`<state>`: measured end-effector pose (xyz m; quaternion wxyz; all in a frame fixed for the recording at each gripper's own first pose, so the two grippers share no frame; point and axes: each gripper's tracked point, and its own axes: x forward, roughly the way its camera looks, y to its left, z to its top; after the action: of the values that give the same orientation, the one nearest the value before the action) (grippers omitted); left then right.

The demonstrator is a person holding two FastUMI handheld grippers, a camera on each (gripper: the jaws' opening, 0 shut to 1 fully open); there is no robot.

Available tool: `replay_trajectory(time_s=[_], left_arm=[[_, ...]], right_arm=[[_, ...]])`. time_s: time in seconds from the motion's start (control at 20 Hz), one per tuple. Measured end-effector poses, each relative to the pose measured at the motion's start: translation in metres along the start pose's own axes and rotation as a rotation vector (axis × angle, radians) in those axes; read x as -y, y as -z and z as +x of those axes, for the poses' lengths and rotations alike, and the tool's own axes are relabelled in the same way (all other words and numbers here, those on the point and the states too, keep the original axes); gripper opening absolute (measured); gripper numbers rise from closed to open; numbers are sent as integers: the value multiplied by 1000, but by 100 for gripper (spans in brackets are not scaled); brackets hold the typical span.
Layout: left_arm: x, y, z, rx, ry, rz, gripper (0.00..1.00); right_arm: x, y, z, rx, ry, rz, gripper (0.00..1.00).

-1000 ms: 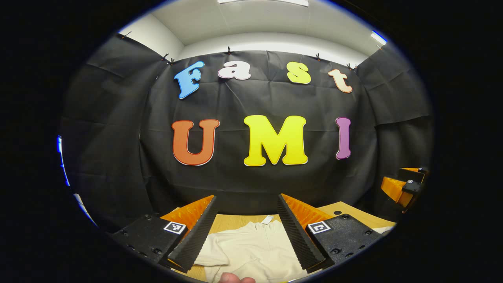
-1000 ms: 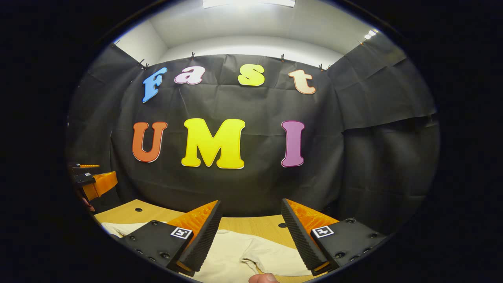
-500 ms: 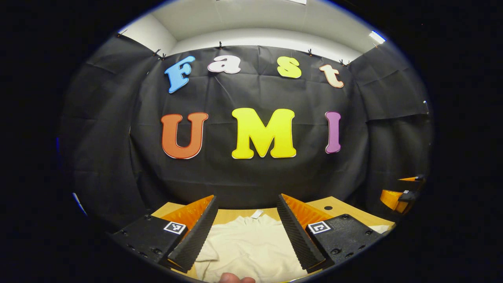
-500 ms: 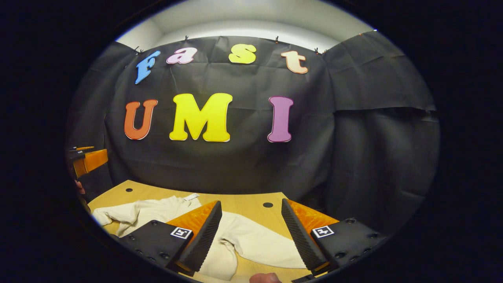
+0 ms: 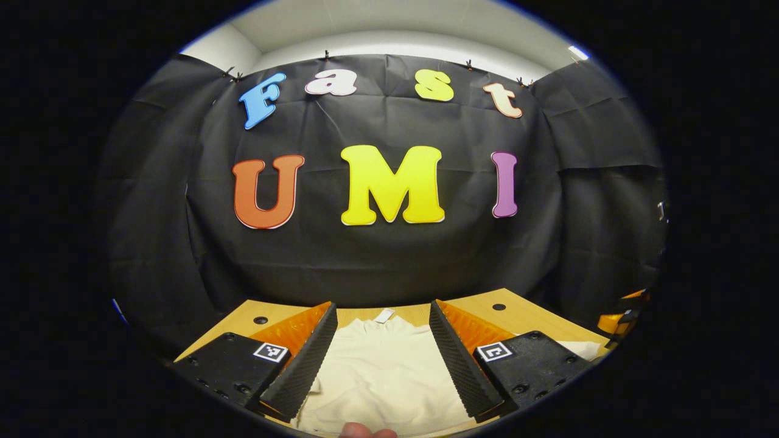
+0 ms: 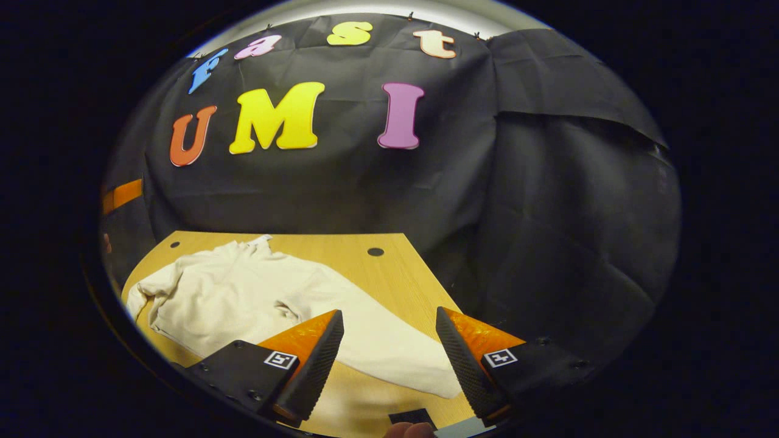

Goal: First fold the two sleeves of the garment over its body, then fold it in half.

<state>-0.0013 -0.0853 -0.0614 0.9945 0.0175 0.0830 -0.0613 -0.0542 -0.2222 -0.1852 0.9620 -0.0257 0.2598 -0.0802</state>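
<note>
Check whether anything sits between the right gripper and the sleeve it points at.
Nothing visible does. The right gripper is open above the outstretched sleeve of the cream garment, with just bare wooden table around it.

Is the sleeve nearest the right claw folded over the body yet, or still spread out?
Spread. In the right gripper view the sleeve runs out from the garment across the bare table.

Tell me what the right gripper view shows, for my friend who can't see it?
A cream garment lies spread on a wooden table, one long sleeve stretched toward the camera. The right gripper hangs open just above that sleeve, in front of a black cloth wall.
</note>
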Motion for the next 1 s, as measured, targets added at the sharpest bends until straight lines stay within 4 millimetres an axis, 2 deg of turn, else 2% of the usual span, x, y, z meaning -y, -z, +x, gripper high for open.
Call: replay_trajectory(time_s=[0.15, 0.35, 0.45, 0.7, 0.85, 1.0], left_arm=[[10, 9, 1, -35, 11, 3, 96], [25, 10, 3, -40, 59, -16, 96], [23, 14, 3, -50, 59, -12, 96], [10, 23, 6, -91, 19, 3, 96], [4, 26, 6, -106, 0, 5, 97], [11, 21, 6, -93, 23, -5, 96]], right_arm=[[20, 50, 13, -129, -12, -12, 95], [44, 98, 31, -273, 6, -18, 95], [60, 119, 41, -325, 37, -20, 95], [87, 152, 67, -426, 108, 50, 95], [89, 169, 75, -479, 105, 78, 95], [85, 174, 80, -506, 74, 117, 95]])
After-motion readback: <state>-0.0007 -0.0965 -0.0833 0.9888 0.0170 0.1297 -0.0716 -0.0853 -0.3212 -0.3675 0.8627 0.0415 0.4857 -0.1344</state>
